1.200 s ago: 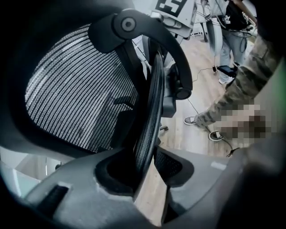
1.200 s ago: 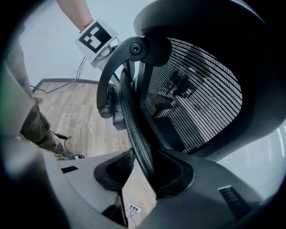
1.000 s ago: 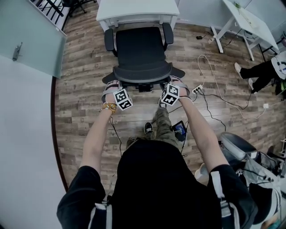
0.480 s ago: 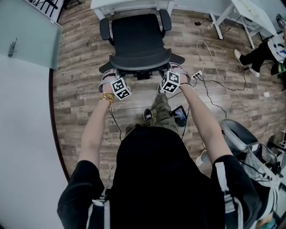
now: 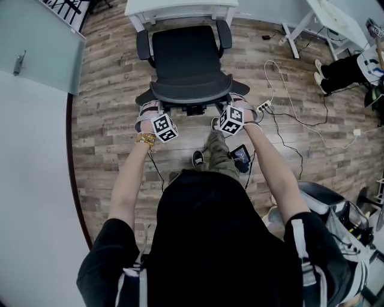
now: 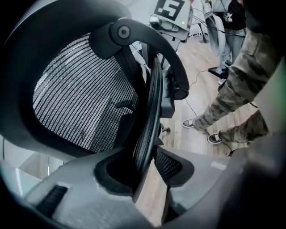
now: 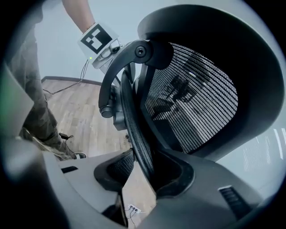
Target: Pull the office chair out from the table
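A black office chair (image 5: 185, 60) stands on the wood floor, its seat facing a white table (image 5: 180, 9) at the top of the head view. The mesh backrest is on my side. My left gripper (image 5: 151, 114) is shut on the left part of the backrest's top rim, and my right gripper (image 5: 233, 109) is shut on the right part. In the left gripper view the black rim (image 6: 147, 134) runs between the jaws of the left gripper (image 6: 145, 167). The right gripper view shows the same rim (image 7: 136, 134) pinched in the right gripper (image 7: 142, 172).
A power strip (image 5: 264, 107) with trailing white cables lies on the floor right of the chair. A small screen device (image 5: 241, 157) lies by my feet. A second white table (image 5: 336, 21) and a seated person's legs (image 5: 339, 69) are at upper right. A glass panel (image 5: 36, 45) stands left.
Both grippers stay clamped on the backrest. The chair and grippers have shifted slightly in the view; a thin strip of floor shows between seat and table edge.
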Available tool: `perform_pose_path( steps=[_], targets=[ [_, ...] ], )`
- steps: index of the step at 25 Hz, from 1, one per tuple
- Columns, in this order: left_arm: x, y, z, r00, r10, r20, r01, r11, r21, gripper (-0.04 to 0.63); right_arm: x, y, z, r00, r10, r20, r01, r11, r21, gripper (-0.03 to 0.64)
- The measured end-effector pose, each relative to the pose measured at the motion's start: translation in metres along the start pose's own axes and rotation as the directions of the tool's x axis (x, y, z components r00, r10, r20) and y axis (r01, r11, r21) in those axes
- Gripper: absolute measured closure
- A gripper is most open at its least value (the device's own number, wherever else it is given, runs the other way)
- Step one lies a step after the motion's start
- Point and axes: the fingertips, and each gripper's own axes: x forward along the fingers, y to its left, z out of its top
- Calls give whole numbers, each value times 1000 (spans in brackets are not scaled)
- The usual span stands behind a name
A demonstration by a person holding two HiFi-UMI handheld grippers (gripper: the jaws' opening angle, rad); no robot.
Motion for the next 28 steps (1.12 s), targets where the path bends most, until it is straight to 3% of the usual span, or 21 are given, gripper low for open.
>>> perform_pose_path(
  steps=[28],
  targets=[
    [-30,-23,-5,999,32,44,-32,999,10,430,-23,34,5,1000,-11,-1,11,1000,9,489]
  ],
)
